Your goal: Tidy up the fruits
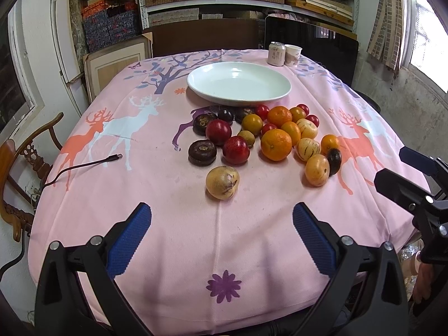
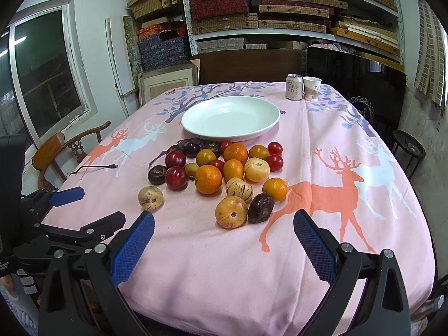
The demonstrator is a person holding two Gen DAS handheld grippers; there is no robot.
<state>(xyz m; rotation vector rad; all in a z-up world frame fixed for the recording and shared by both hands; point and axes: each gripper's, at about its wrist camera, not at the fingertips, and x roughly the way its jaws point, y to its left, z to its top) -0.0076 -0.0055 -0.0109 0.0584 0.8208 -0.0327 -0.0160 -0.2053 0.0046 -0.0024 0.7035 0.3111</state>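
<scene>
A pile of fruit lies on the pink deer tablecloth in front of an empty white plate point(image 1: 239, 84) point(image 2: 230, 118): oranges point(image 1: 276, 144) point(image 2: 208, 179), red plums point(image 1: 236, 149), dark mangosteens point(image 1: 202, 152), cherry tomatoes point(image 2: 274, 148) and striped yellow pepino melons point(image 1: 222, 182) point(image 2: 231, 212). My left gripper point(image 1: 221, 231) is open and empty, just short of the nearest melon. My right gripper point(image 2: 224, 233) is open and empty, just short of a yellow melon and a dark fruit point(image 2: 261, 203). Each gripper shows at the edge of the other's view.
A drink can point(image 1: 276, 53) point(image 2: 294, 87) and a paper cup point(image 1: 293, 55) point(image 2: 311, 88) stand at the table's far right. A black cable point(image 1: 92, 163) lies at the left. A wooden chair point(image 2: 64, 151) stands left of the table; shelves of boxes behind.
</scene>
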